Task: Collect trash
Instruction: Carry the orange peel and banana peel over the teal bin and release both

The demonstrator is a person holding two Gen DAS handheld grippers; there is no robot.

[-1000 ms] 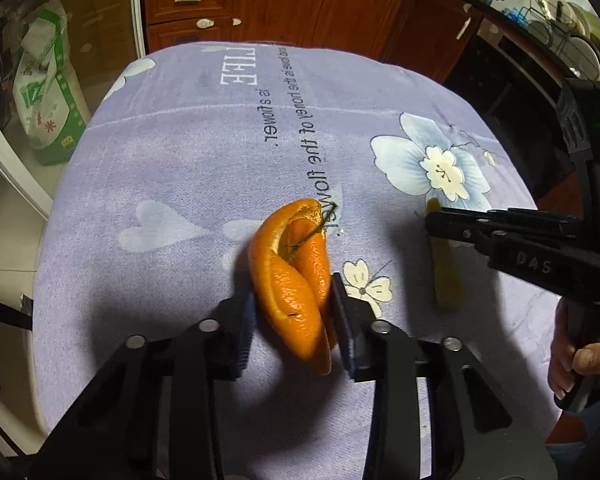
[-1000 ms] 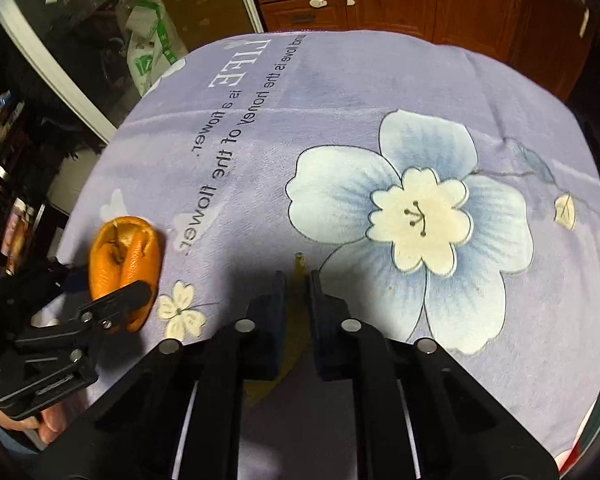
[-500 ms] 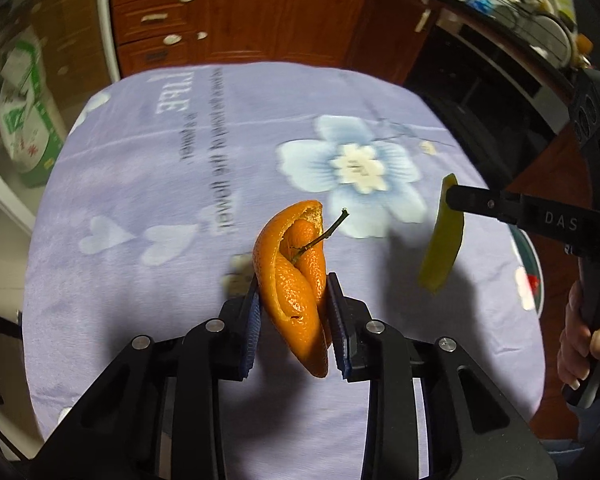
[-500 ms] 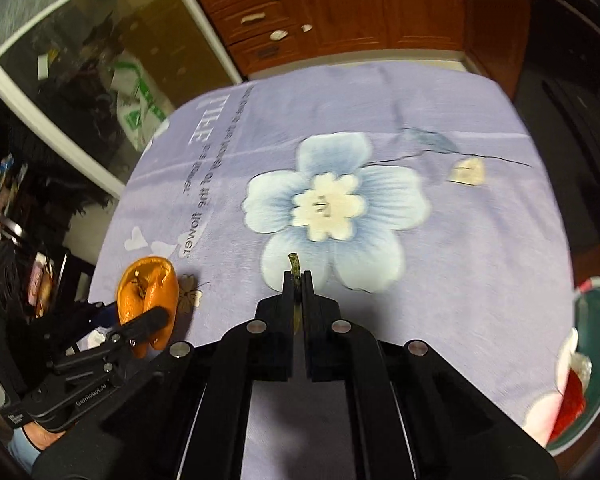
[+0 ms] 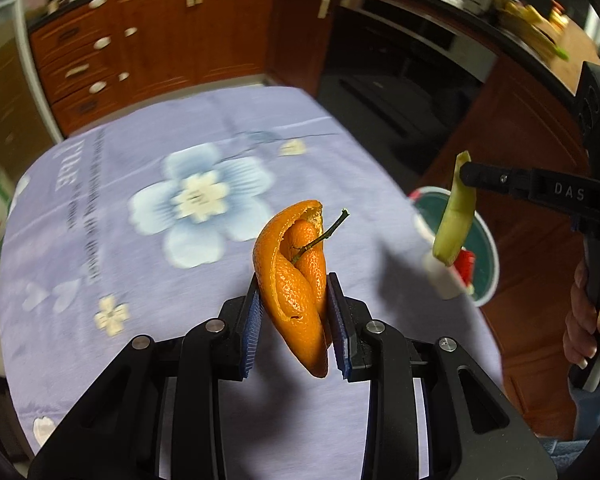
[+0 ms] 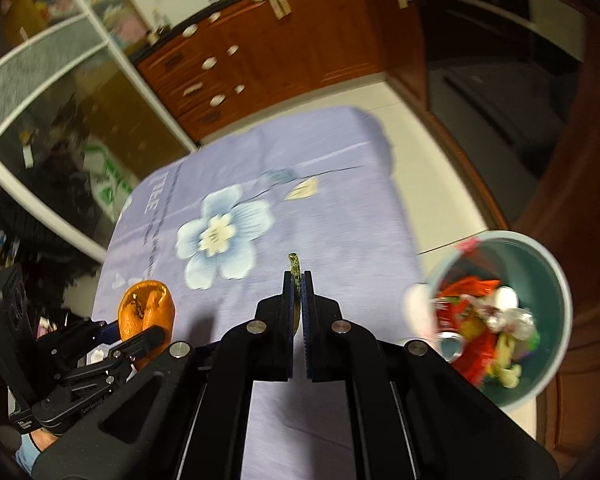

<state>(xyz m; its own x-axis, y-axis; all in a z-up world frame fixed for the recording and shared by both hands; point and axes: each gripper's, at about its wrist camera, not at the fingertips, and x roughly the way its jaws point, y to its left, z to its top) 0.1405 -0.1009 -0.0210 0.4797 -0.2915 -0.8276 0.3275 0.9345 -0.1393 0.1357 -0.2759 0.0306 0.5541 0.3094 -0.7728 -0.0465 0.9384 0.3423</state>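
Observation:
My left gripper (image 5: 294, 304) is shut on a curled orange peel (image 5: 296, 272) with a thin stem, held above the lilac flowered tablecloth (image 5: 140, 240). It also shows in the right wrist view (image 6: 146, 312). My right gripper (image 6: 297, 292) is shut on a thin yellow-green peel strip (image 6: 295, 270), which hangs from its tip in the left wrist view (image 5: 456, 220). A teal trash bin (image 6: 556, 280) holding red wrappers and other rubbish stands on the floor off the table's right edge, below and right of the right gripper.
Brown wooden cabinets (image 5: 160, 52) with drawers stand beyond the table. A dark oven front (image 6: 500, 92) is at the right. A glass door (image 6: 40, 120) and a green-white bag (image 6: 108, 184) are at the left.
Both grippers have lifted their peels off the table and swung to the right. The trash bin has come into view at the right.

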